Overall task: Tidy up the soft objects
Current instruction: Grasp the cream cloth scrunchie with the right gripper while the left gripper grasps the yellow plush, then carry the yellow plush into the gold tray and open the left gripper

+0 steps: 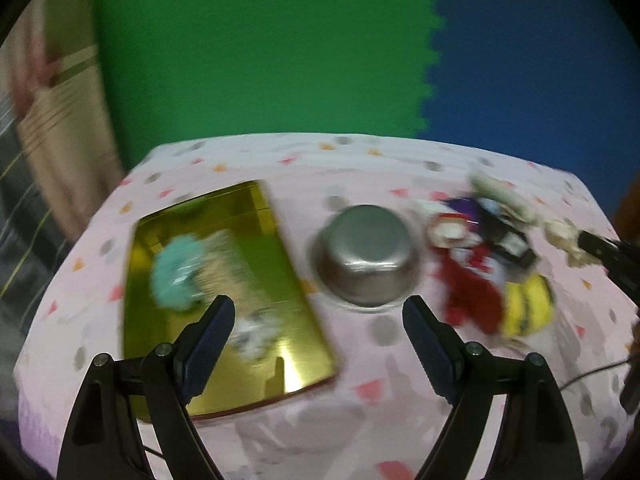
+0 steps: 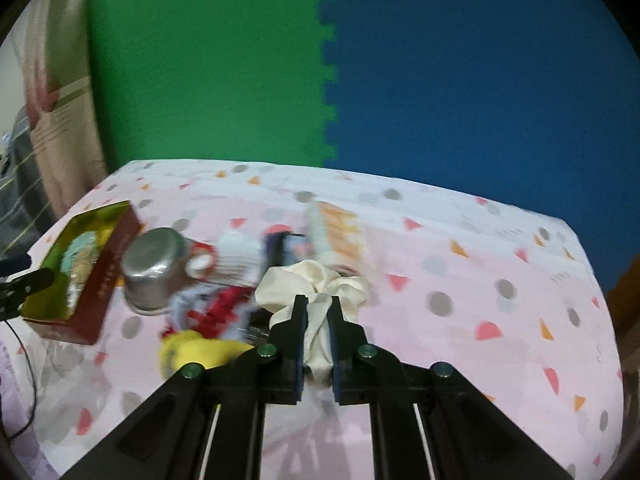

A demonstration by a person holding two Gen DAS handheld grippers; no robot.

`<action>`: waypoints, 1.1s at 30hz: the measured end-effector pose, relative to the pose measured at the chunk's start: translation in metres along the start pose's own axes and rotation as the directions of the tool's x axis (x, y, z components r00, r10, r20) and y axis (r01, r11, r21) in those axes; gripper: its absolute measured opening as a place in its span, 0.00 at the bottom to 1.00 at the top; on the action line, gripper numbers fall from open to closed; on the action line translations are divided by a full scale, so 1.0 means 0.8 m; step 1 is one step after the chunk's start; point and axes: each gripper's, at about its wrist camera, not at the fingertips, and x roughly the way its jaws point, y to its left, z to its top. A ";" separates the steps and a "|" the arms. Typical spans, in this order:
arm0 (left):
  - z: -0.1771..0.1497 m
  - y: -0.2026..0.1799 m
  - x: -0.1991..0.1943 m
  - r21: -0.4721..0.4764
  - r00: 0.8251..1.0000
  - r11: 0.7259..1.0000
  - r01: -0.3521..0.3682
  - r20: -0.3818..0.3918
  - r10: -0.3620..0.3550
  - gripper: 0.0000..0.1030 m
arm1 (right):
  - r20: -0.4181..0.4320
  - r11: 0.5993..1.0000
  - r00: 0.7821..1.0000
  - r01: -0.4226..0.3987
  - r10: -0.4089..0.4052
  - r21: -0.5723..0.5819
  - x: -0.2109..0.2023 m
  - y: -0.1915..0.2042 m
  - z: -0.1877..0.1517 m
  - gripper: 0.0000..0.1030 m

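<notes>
My right gripper (image 2: 317,304) is shut on a cream fabric scrunchie (image 2: 308,284) and holds it above the pile of soft things; the scrunchie also shows in the left wrist view (image 1: 564,236). My left gripper (image 1: 318,306) is open and empty, above the gap between the gold tin box (image 1: 224,300) and the upturned steel bowl (image 1: 366,256). The box (image 2: 76,276) holds a teal fluffy item (image 1: 176,276), a beige one and a white one. A yellow plush (image 1: 526,310) (image 2: 196,350) and a red and white knit item (image 1: 468,280) (image 2: 212,312) lie right of the bowl (image 2: 154,270).
The table wears a pink cloth (image 2: 460,280) with dots and triangles. A dark purple packet (image 2: 284,252), a white bottle (image 2: 238,256) and an orange-and-white box (image 2: 336,232) lie behind the pile. A black cable (image 2: 28,360) runs at the left edge. Green and blue foam wall behind.
</notes>
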 end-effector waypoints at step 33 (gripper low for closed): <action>0.009 -0.210 0.074 0.420 0.907 0.808 0.413 -0.264 -0.327 0.51 | -0.116 0.981 0.991 0.084 -0.065 0.175 0.051 -0.116 -0.097 0.17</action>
